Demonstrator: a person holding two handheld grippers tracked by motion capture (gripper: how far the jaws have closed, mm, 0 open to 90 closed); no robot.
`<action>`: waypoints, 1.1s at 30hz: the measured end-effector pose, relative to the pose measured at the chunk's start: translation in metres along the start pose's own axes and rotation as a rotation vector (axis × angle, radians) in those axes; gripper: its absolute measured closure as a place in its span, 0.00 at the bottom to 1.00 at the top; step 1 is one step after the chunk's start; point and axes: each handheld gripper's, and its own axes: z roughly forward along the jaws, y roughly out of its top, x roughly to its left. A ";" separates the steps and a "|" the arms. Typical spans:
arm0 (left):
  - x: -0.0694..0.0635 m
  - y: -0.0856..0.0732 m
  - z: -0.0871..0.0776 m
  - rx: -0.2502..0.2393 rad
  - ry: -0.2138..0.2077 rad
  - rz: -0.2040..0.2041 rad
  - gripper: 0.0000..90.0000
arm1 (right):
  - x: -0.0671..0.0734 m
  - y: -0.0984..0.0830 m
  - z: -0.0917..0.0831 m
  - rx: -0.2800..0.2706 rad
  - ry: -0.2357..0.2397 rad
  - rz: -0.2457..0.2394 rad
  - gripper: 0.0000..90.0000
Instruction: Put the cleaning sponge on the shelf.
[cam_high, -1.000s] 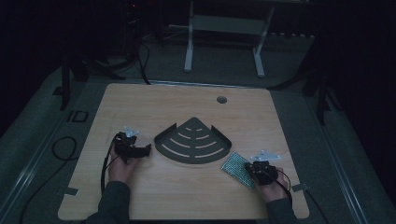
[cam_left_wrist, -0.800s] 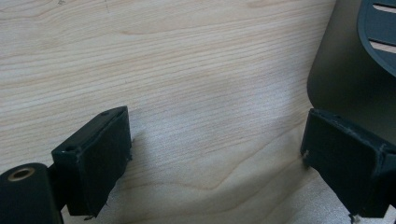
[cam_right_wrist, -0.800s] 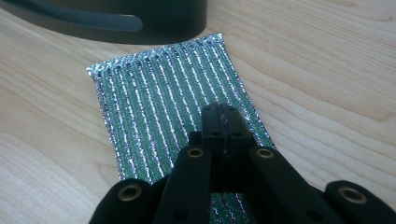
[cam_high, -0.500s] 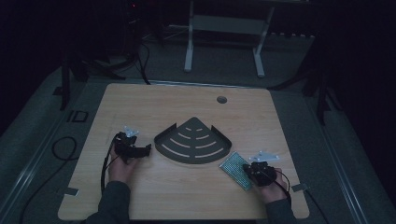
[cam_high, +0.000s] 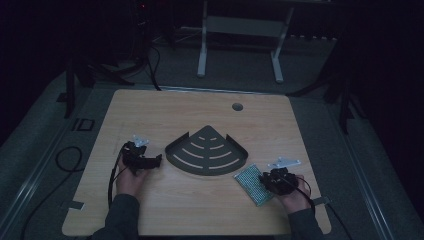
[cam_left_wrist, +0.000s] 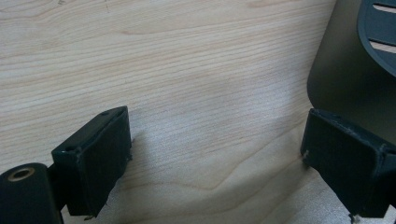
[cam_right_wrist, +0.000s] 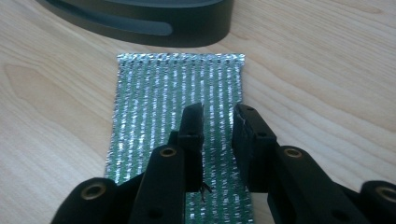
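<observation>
A dark fan-shaped slotted tray (cam_high: 177, 150) lies mid-table. A green glittery scouring pad (cam_high: 251, 185) lies flat on the wood just right of the tray's front corner. My right gripper (cam_high: 266, 181) hovers low over the pad (cam_right_wrist: 154, 102). Its jaws have just been opening and now stand a little apart (cam_right_wrist: 218, 116), with nothing between them and the pad beneath. The tray's dark wall (cam_right_wrist: 187, 18) lies just past the pad. My left gripper (cam_high: 157, 161) rests left of the tray, open wide (cam_left_wrist: 215, 158) over bare wood, its right jaw next to the tray's wall (cam_left_wrist: 345, 79).
The wooden table (cam_high: 150, 115) has a round cable hole (cam_high: 237, 106) at the back. A cable (cam_high: 65, 160) loops on the floor to the left. A white desk frame (cam_high: 240, 30) stands beyond the table in the dark room.
</observation>
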 end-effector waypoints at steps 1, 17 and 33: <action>0.000 0.000 0.000 0.000 0.000 0.000 0.10 | -0.002 0.002 0.000 0.012 0.003 0.000 0.80; 0.000 0.000 0.000 0.000 0.000 -0.001 0.10 | -0.029 0.023 0.010 0.156 0.080 -0.029 0.80; 0.000 0.000 0.000 0.000 0.001 -0.002 0.10 | -0.038 0.035 0.017 0.259 0.129 -0.057 0.81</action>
